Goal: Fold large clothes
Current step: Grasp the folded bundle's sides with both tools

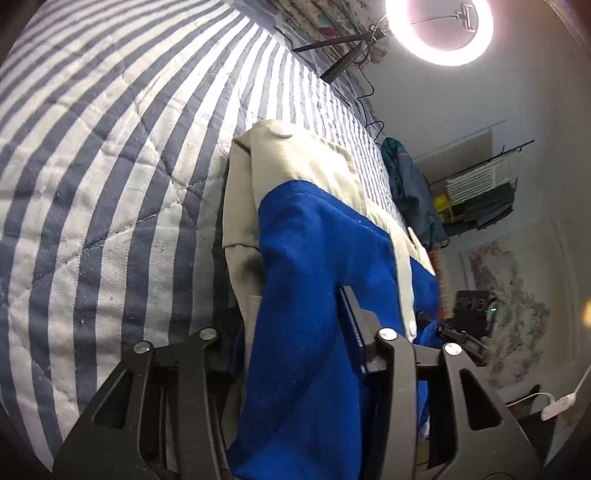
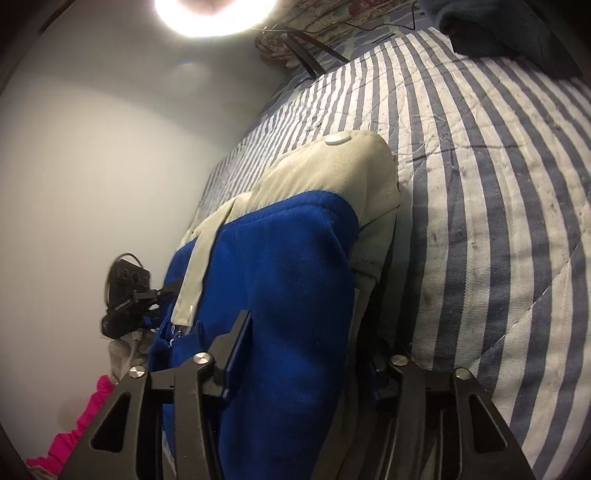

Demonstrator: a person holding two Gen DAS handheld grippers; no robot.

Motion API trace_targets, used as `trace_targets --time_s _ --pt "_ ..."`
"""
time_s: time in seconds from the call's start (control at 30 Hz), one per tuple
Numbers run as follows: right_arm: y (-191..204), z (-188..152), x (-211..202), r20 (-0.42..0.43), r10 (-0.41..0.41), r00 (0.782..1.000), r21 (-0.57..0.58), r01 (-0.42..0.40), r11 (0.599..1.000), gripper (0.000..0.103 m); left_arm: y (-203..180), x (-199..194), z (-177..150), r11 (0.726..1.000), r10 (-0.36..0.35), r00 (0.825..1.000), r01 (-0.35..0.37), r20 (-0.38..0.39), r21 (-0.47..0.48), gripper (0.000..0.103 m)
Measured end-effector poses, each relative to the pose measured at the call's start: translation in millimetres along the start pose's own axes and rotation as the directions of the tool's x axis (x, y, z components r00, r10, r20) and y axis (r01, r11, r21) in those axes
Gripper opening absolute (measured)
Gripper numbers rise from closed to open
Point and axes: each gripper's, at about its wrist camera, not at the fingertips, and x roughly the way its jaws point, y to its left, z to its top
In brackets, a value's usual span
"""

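Observation:
A blue and cream jacket [image 1: 310, 251] with round snap buttons lies partly folded on the striped quilt; it also shows in the right wrist view [image 2: 280, 266]. My left gripper [image 1: 291, 332] is shut on a thick fold of the jacket's blue part, one finger on top and one hidden under the cloth. My right gripper [image 2: 310, 343] is shut on the blue part at the other end in the same way. Each gripper shows in the other's view, at the jacket's far edge: the right gripper [image 1: 465, 325] and the left gripper [image 2: 129, 295].
The blue and white striped quilt [image 1: 110, 192] covers the bed. A dark teal garment [image 1: 410, 184] lies at the quilt's edge. A ring light [image 1: 439, 33] on a stand shines at the far end. A pink cloth [image 2: 74, 424] lies low by the wall.

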Motion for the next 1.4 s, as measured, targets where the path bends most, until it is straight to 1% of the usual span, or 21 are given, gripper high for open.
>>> trace_targets --time_s 0.07,0.13,0.23,0.4,0.57,0.7,0.87,0.93,0.97,1.03,1.13,1.23,1.4 --pt "9 1 -1 0.004 -0.042 0.999 -0.025 0.042 0.999 0.047 -9 0 -1 0.999 0.037 0.999 -0.037 0.015 0.027 0.038" --pt "20 2 -1 0.01 -0.086 0.996 -0.053 0.087 0.995 0.041 -17 -2 -2 0.996 0.069 0.997 -0.07 0.03 0.052 0.032" --pt "43 3 -3 0.023 -0.153 0.988 -0.11 0.155 0.982 0.033 -34 -8 -5 0.989 0.108 0.992 -0.113 0.058 0.094 0.027" --pt "83 -2 -9 0.058 -0.255 0.965 -0.215 0.262 0.941 0.028 -67 -22 -15 0.973 0.139 0.985 -0.156 0.107 0.17 0.023" --pt "119 -16 -24 0.119 -0.317 0.941 -0.288 0.338 0.896 0.026 -93 -41 -29 0.962 0.14 0.981 -0.166 0.132 0.217 0.021" --pt "143 -26 -36 0.151 -0.372 0.916 -0.333 0.401 0.853 0.025 -116 -54 -47 0.95 0.144 0.978 -0.179 0.148 0.257 0.02" --pt "173 -44 -57 0.201 -0.45 0.87 -0.388 0.493 0.779 0.025 -147 -66 -75 0.927 0.151 0.975 -0.196 0.162 0.319 0.019" --pt "183 -50 -67 0.222 -0.468 0.855 -0.396 0.518 0.758 0.025 -160 -70 -85 0.916 0.148 0.974 -0.2 0.17 0.348 0.019" --pt "187 -52 -72 0.23 -0.474 0.85 -0.397 0.527 0.752 0.025 -166 -74 -89 0.914 0.143 0.976 -0.193 0.161 0.358 0.019" --pt "195 -58 -84 0.253 -0.489 0.835 -0.404 0.55 0.731 0.025 -177 -78 -94 0.911 0.13 0.978 -0.183 0.163 0.37 0.019" --pt "205 -62 -98 0.281 -0.501 0.819 -0.408 0.574 0.71 0.025 -193 -84 -99 0.905 0.116 0.979 -0.174 0.168 0.389 0.019" --pt "210 -66 -115 0.306 -0.506 0.806 -0.407 0.591 0.696 0.025 -209 -86 -100 0.899 0.102 0.981 -0.162 0.166 0.407 0.019" --pt "208 -60 -139 0.335 -0.515 0.789 -0.388 0.614 0.688 0.024 -241 -78 -95 0.885 0.082 0.985 -0.141 0.151 0.443 0.019"
